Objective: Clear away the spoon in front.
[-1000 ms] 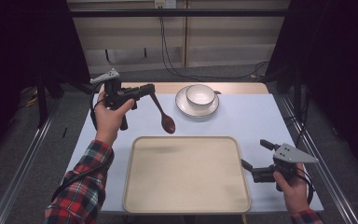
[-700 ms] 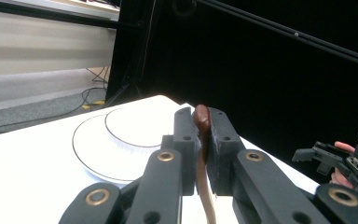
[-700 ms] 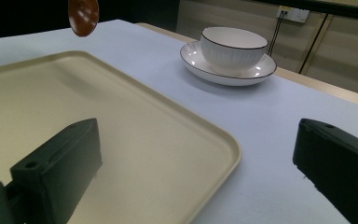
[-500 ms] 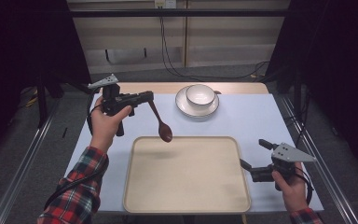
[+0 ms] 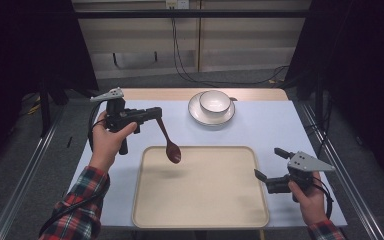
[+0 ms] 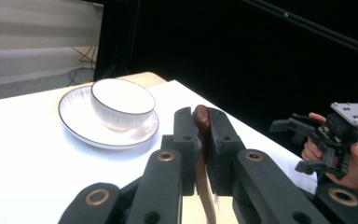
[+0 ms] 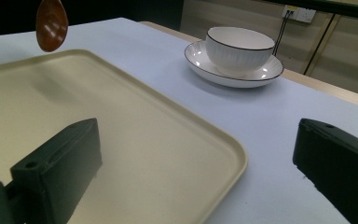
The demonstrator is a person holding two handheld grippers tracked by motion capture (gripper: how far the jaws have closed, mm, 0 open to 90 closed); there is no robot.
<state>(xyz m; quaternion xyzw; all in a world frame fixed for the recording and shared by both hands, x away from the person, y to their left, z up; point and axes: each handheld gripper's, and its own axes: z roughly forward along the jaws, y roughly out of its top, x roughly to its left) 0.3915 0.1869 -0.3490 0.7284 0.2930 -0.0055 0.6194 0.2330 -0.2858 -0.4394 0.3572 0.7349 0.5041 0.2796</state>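
A white-covered table is seen from above, with a beige tray placed at its near middle and a white bowl seated on a white saucer toward the far edge. The left gripper is held by the left hand above the table's left part, just beyond the tray's far left corner, and its jaws are pressed together on the handle of a dark brown spoon. The spoon is hung downward from the jaws, its bowl suspended over the tray's far left corner and clear of the tray surface; a faint shadow is cast on the tray beneath it. In the left gripper view, the handle tip of the spoon is seen pinched between the two black pads, with the bowl and saucer beyond on the left. The right gripper is held by the right hand at the tray's right edge, low over the table, and its jaws are spread apart with nothing between them. In the right gripper view, the tray is seen between the parted jaws, the bowl of the spoon is shown hanging at upper left, and the bowl on its saucer lies farther off.
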